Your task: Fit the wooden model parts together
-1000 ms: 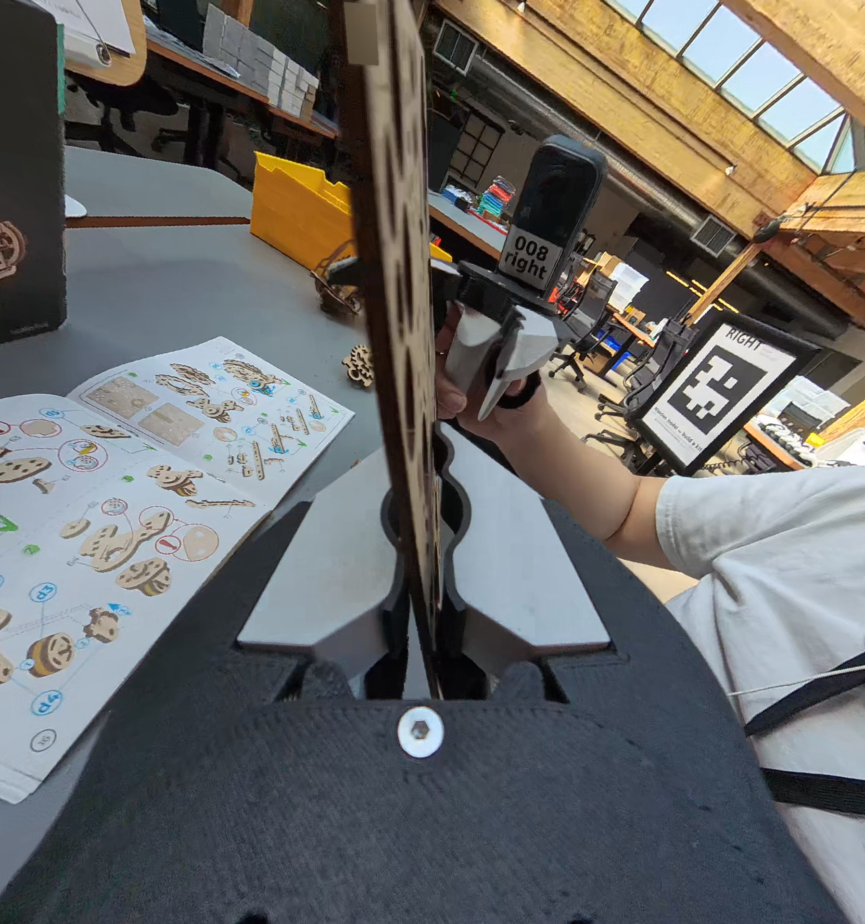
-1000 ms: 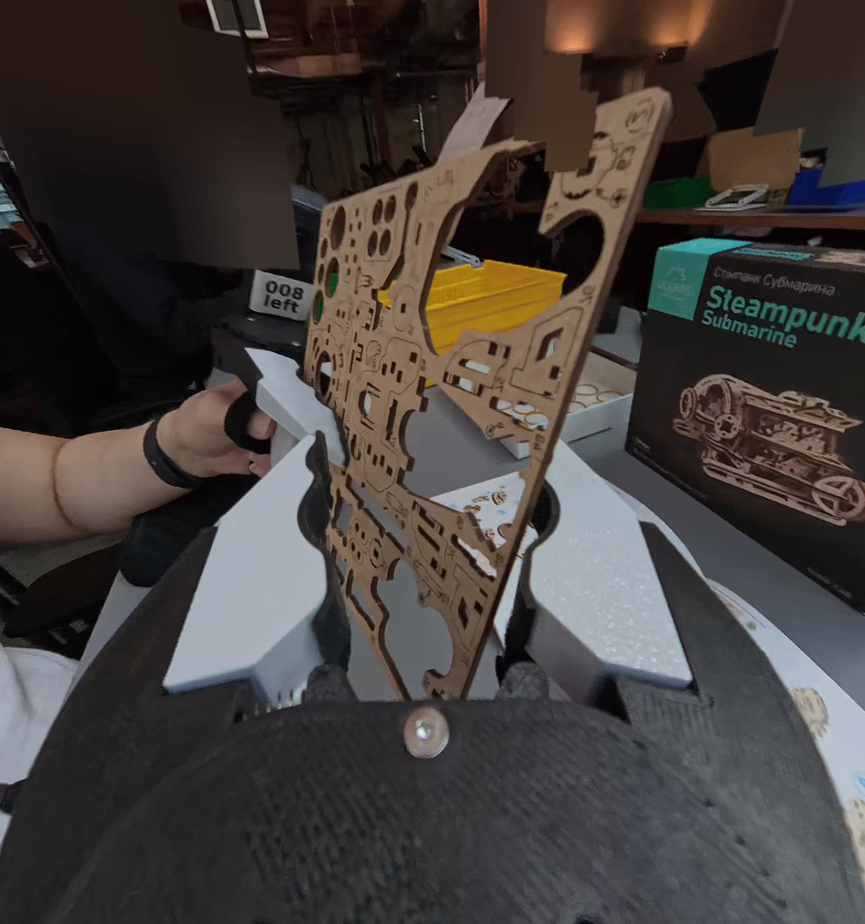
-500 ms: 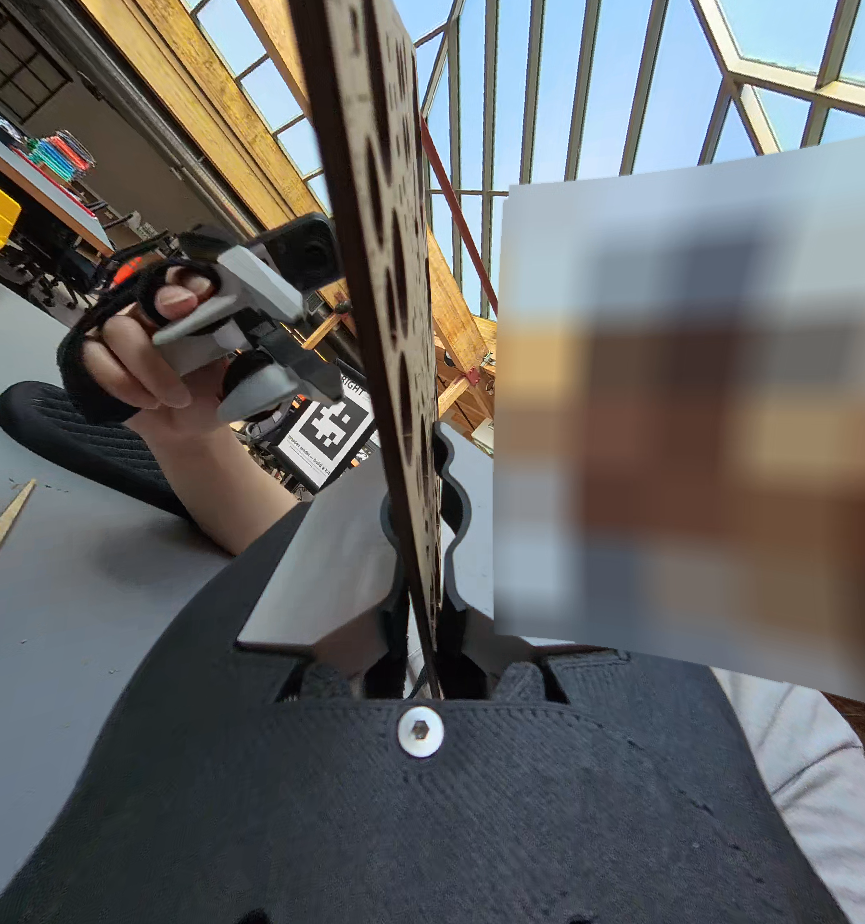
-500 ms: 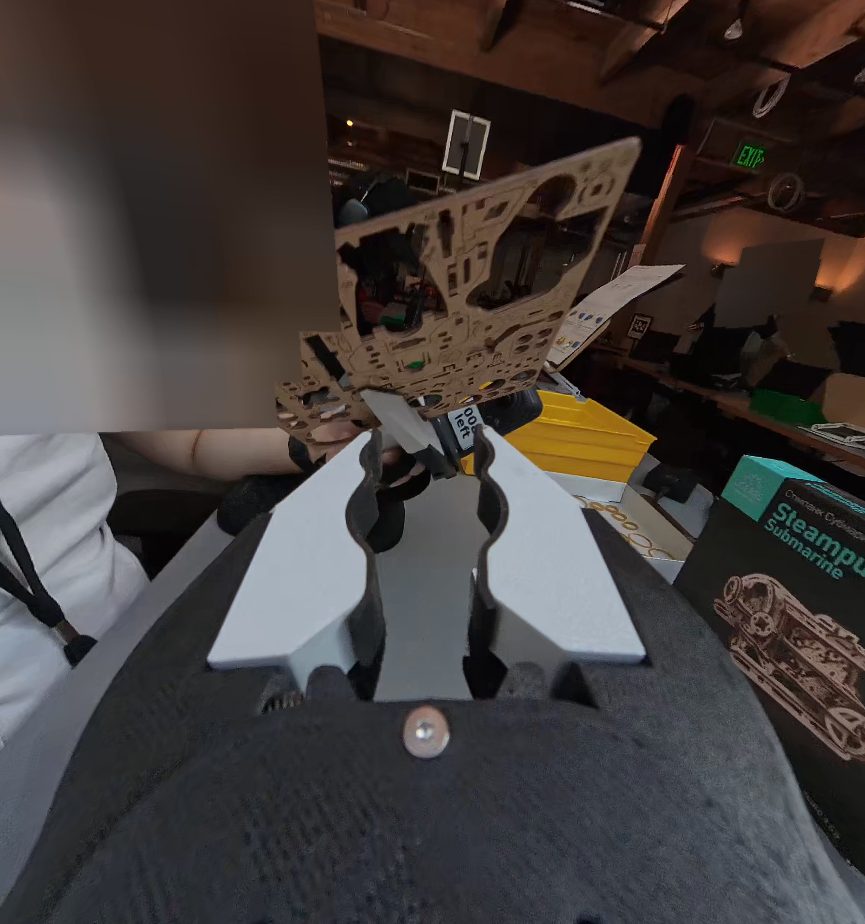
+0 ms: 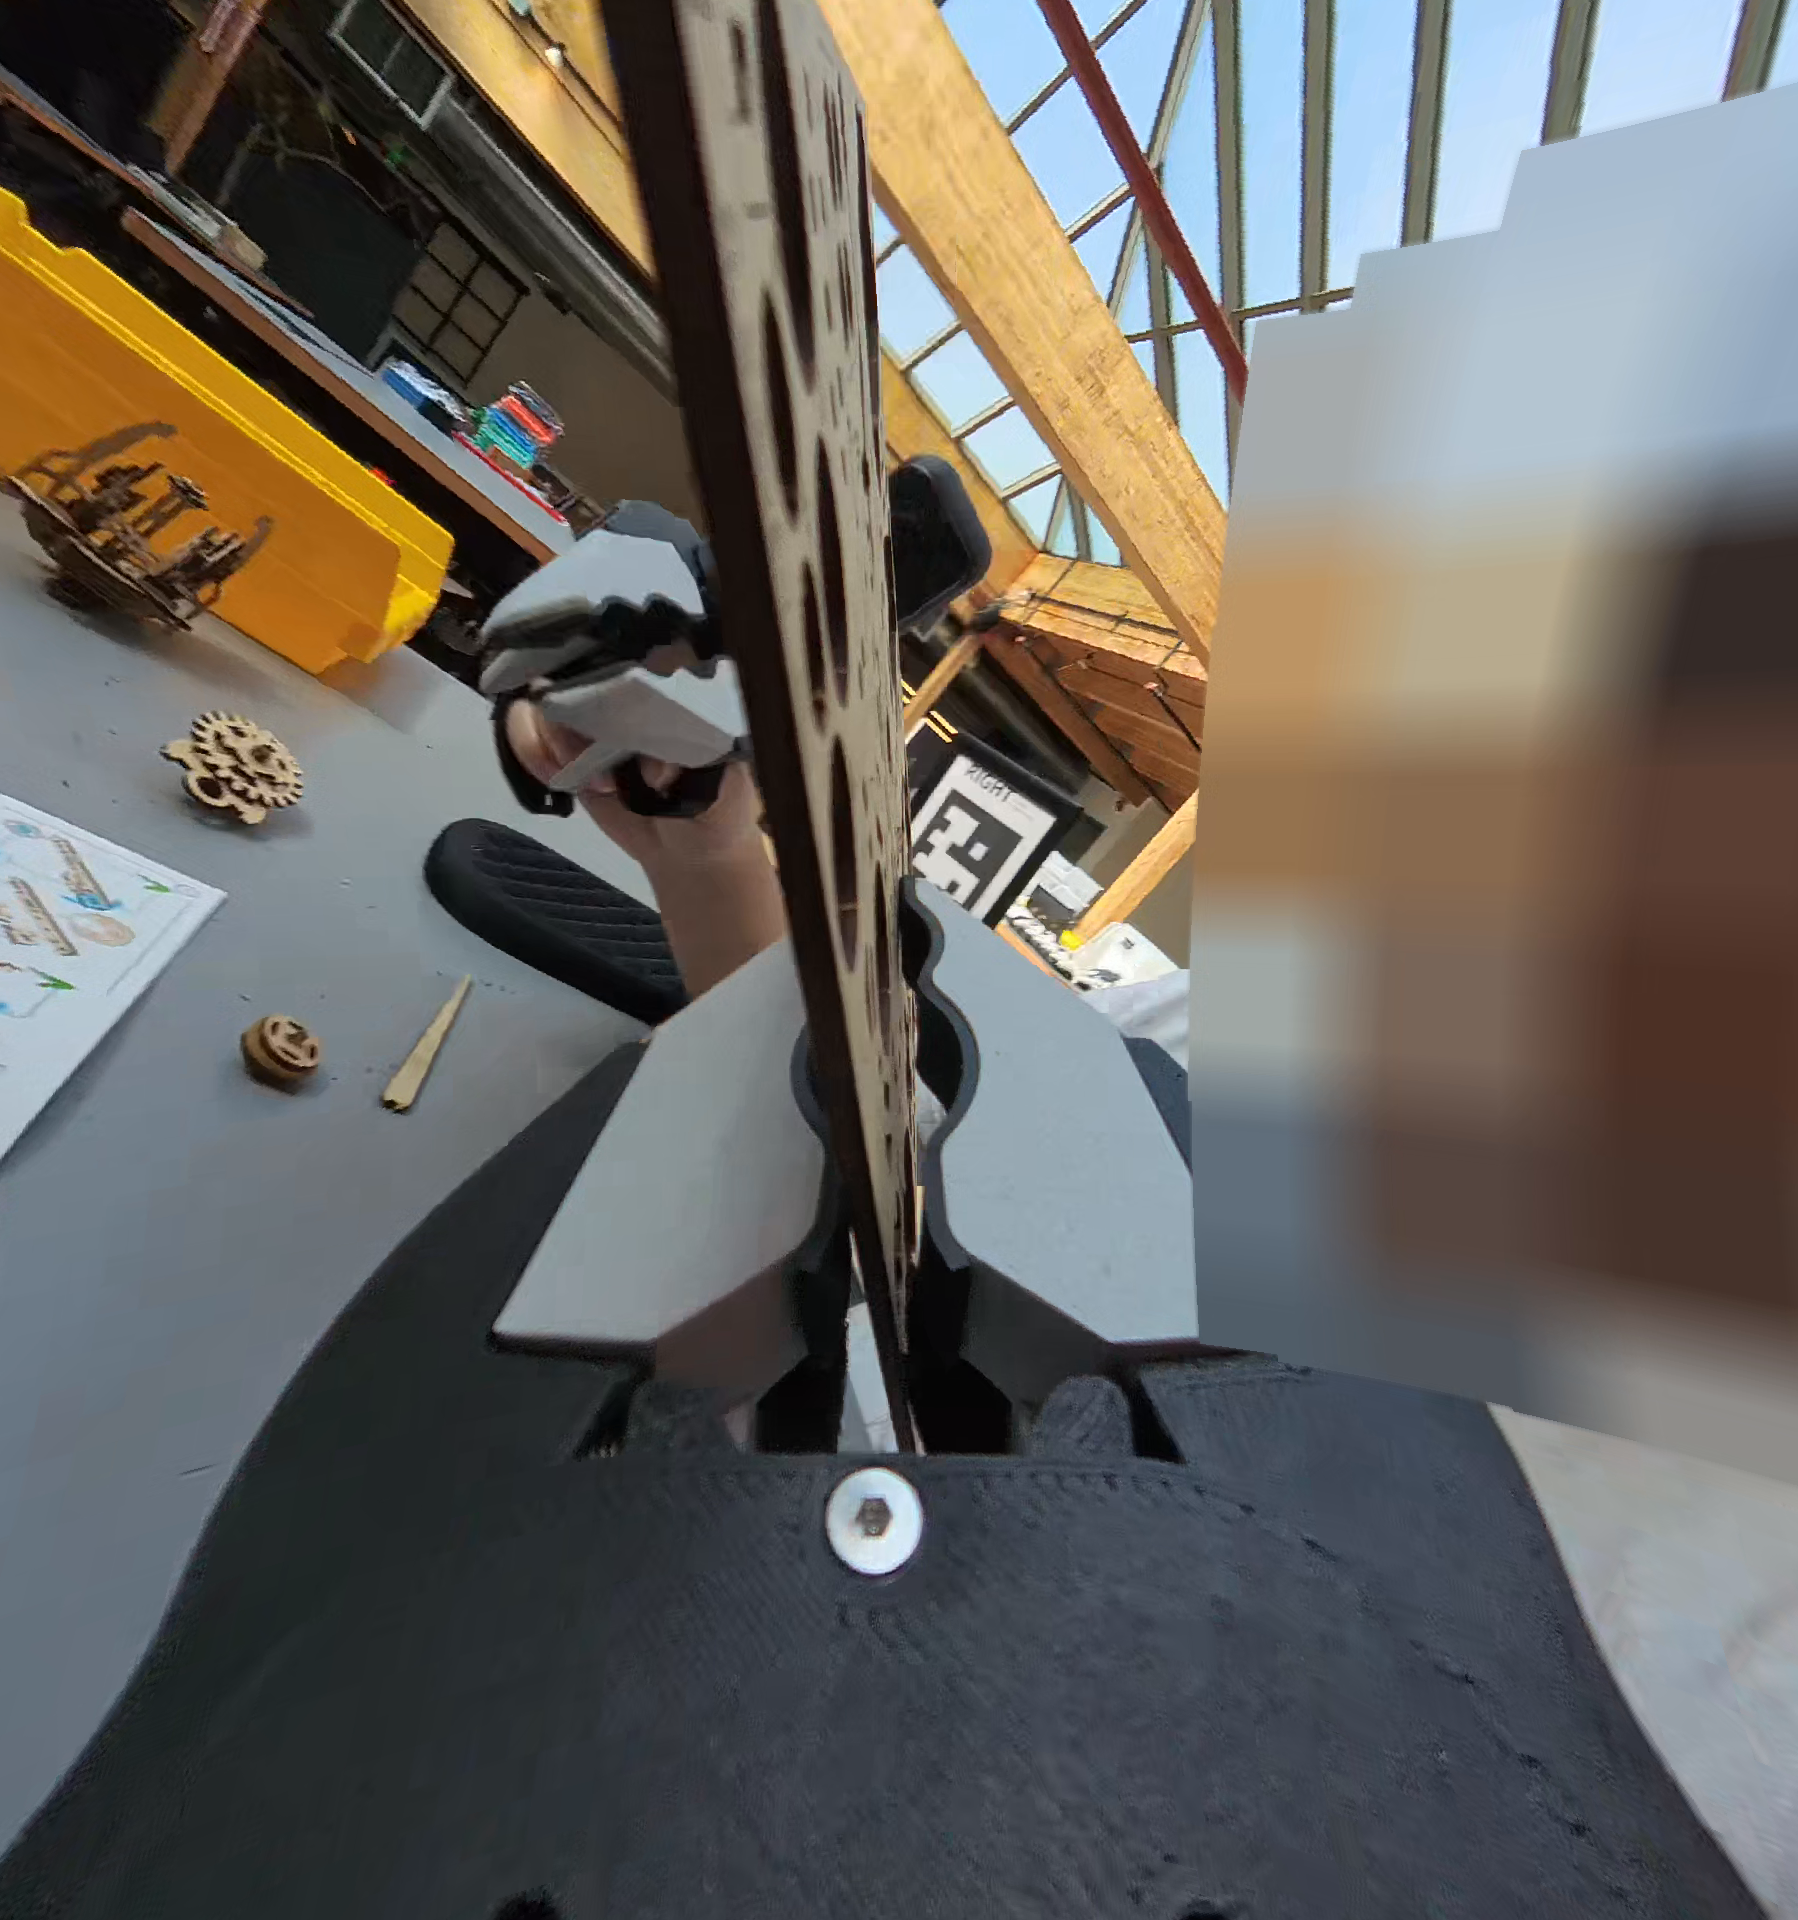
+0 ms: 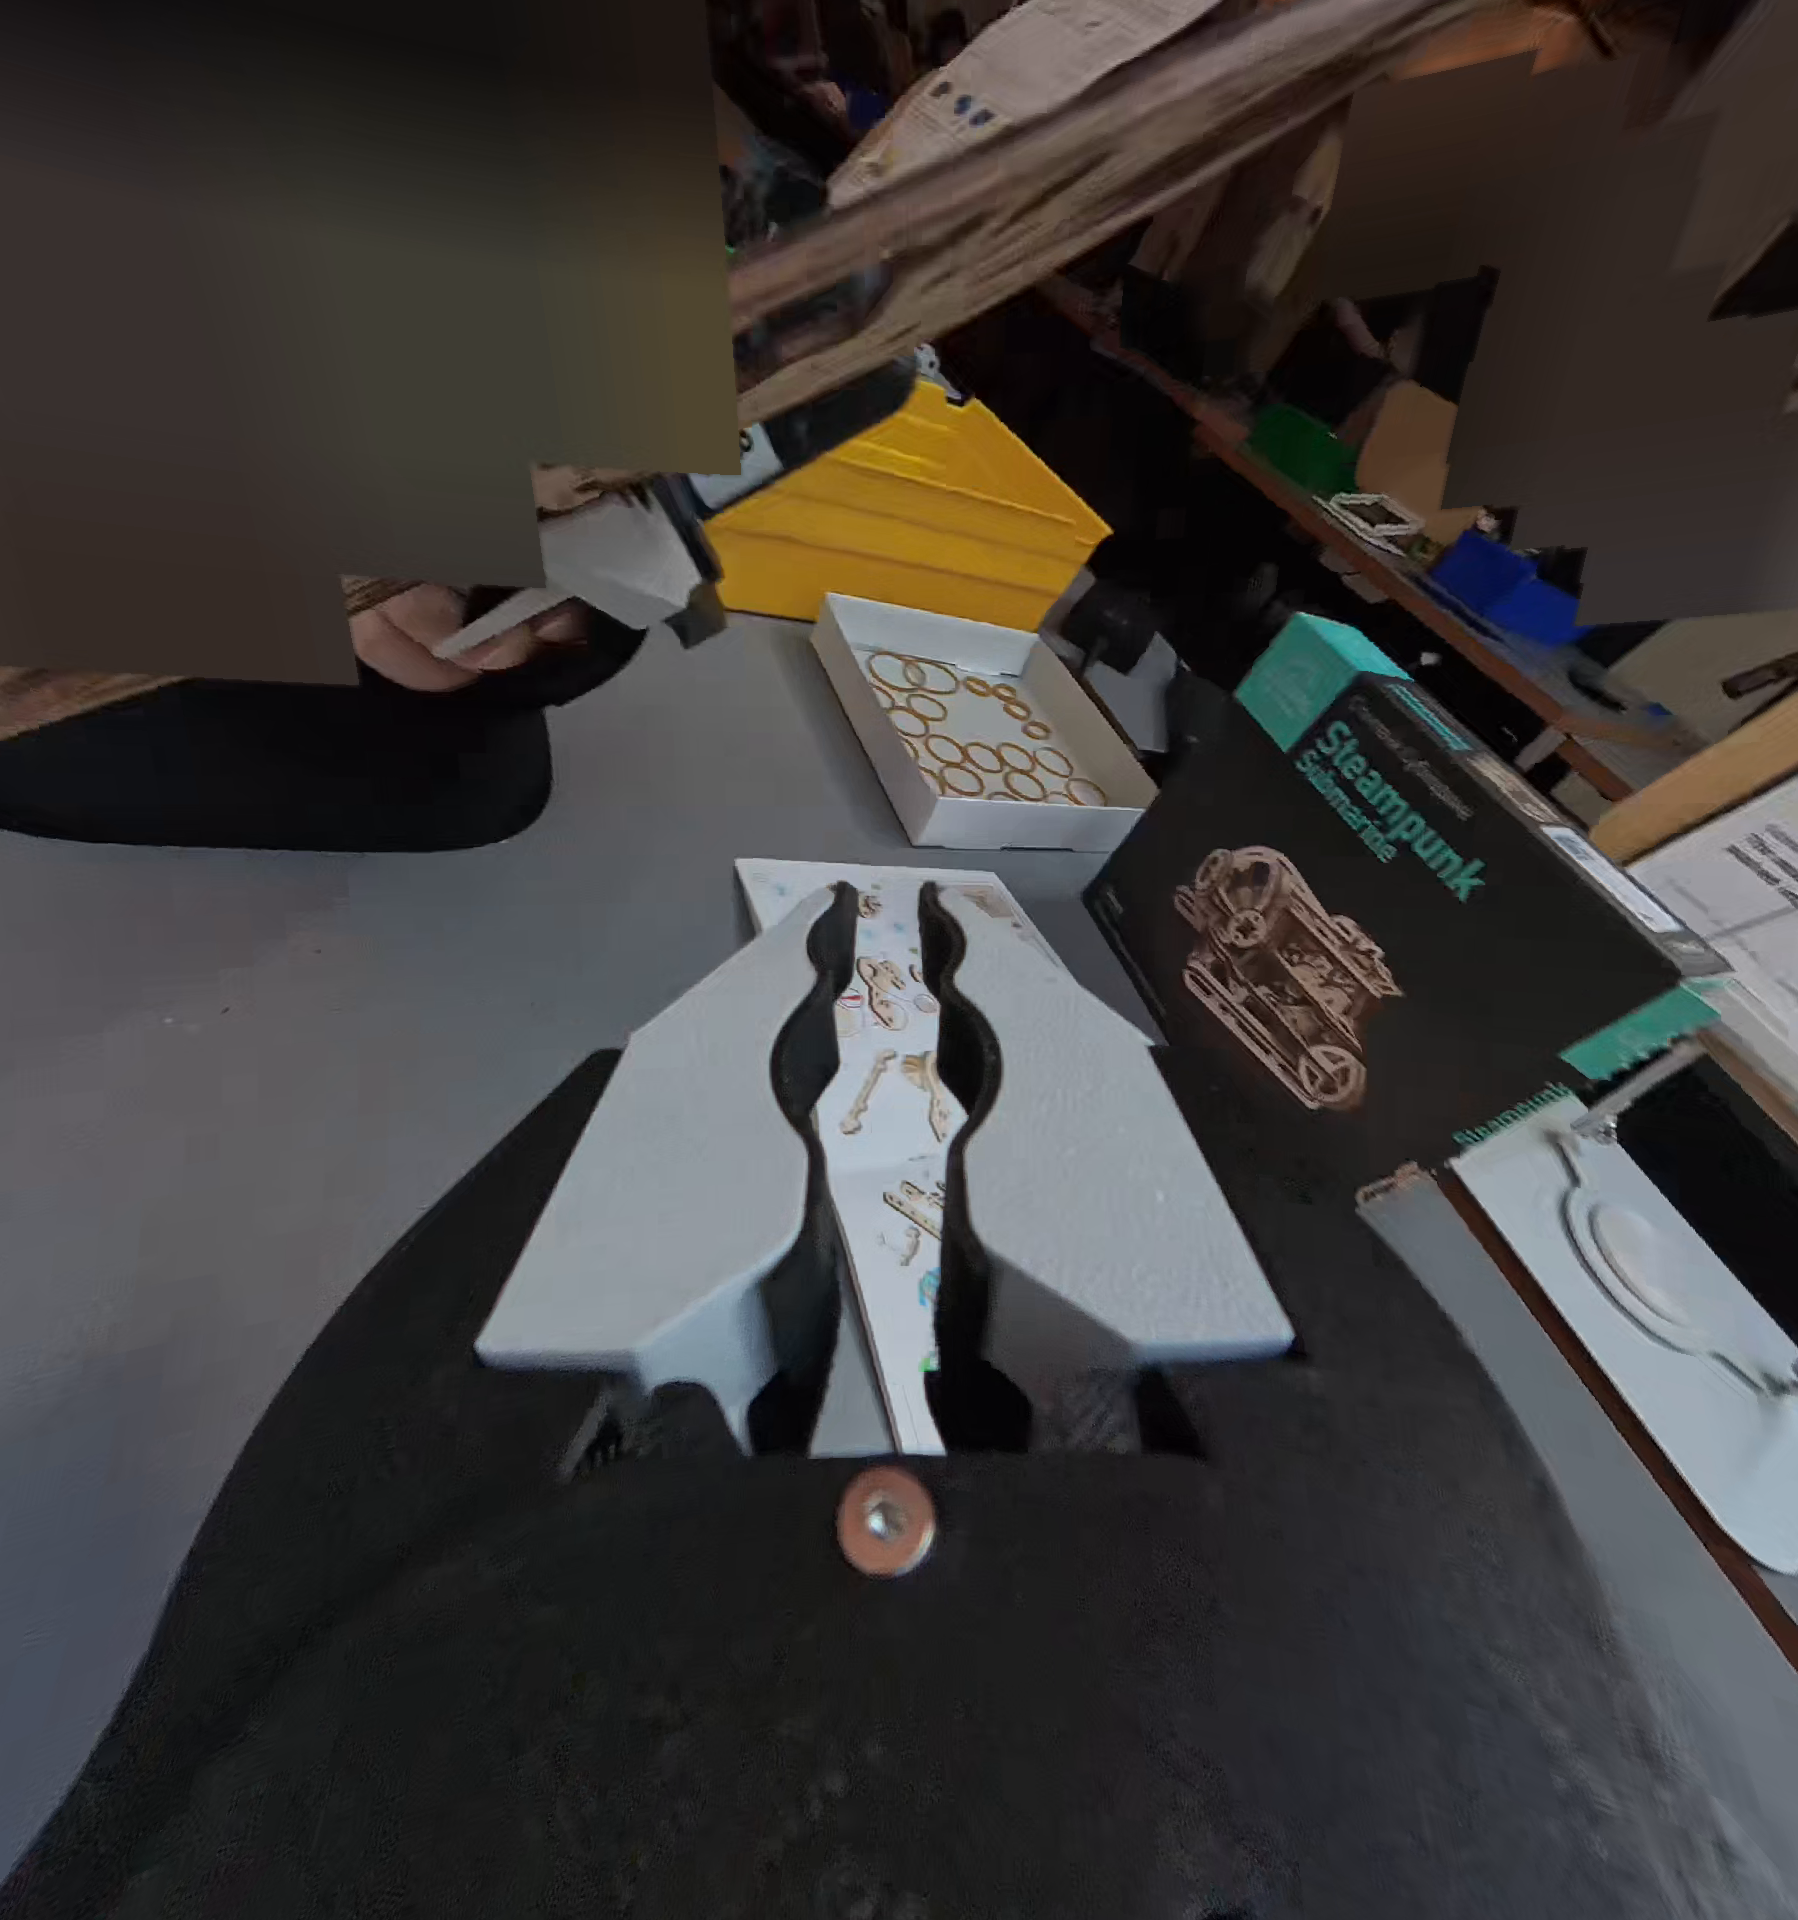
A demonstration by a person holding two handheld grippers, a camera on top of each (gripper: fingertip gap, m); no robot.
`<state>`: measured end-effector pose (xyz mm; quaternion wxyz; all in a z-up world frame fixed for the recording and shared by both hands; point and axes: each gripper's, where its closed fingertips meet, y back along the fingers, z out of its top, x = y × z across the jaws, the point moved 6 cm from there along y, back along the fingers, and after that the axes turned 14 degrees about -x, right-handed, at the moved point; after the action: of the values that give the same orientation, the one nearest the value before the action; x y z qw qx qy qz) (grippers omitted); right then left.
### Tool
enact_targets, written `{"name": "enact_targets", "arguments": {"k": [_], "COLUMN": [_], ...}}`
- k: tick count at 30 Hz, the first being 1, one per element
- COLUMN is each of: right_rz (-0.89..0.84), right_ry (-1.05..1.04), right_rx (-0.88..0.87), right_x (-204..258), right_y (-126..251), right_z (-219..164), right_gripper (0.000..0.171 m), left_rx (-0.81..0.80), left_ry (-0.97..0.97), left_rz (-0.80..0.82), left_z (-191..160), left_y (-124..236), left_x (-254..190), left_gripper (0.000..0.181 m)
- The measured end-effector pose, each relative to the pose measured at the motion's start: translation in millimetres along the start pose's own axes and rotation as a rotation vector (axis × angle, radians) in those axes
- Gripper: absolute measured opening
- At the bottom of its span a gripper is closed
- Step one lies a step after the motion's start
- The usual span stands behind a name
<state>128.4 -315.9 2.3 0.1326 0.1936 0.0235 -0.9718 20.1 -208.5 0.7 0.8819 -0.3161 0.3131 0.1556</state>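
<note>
My left gripper is shut on a laser-cut wooden sheet, held edge-on and upright above the grey table. The sheet shows blurred at the top of the right wrist view. My right gripper is empty, its jaws a narrow gap apart, low over the instruction booklet. It also shows in the left wrist view, left of the sheet. A part-built wooden model, a gear cluster, a small wheel and a wooden stick lie on the table.
A yellow bin stands at the back. A white tray holds several rings. The black kit box stands right of my right gripper. A black arm rest lies on the table. The booklet is at the left.
The sheet no longer stands between my right fingers. My right gripper has drawn back, dropped over the booklet and narrowed its jaws. My left gripper has swung about with the sheet still held.
</note>
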Motion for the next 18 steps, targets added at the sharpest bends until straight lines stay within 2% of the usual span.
{"name": "enact_targets", "arguments": {"k": [1,2,5,7,9,13,16,18], "right_rz": [-0.077,-0.153,-0.275,-0.321,-0.286,-0.142,-0.137,-0.148], "right_ry": [-0.039,-0.082,-0.186,-0.165,-0.164,-0.253,-0.223,-0.222], "right_rx": [-0.016,-0.065,-0.241,-0.238,-0.145,0.014,0.094,0.071], "right_x": [-18,-34,-57,-60,-55,-43,-52,-61], "right_y": [15,31,65,64,42,-16,-42,-51], "right_z": [3,10,46,63,69,71,77,87], "right_gripper": [0.011,0.013,0.039,0.065,0.084,0.085,0.088,0.088], "left_rx": [0.011,0.029,0.041,0.001,-0.047,-0.155,-0.218,-0.212], "left_ry": [-0.087,-0.176,-0.342,-0.369,-0.41,-0.562,-0.696,-0.755], "left_rz": [0.078,0.166,0.34,0.346,0.362,0.368,0.397,0.424], "left_z": [3,6,11,15,20,33,45,56], "left_y": [3,7,15,16,18,23,25,20], "left_x": [4,8,17,16,16,3,-11,-18], "left_gripper": [0.001,0.0,0.0,0.0,0.0,0.0,0.0,0.001]}}
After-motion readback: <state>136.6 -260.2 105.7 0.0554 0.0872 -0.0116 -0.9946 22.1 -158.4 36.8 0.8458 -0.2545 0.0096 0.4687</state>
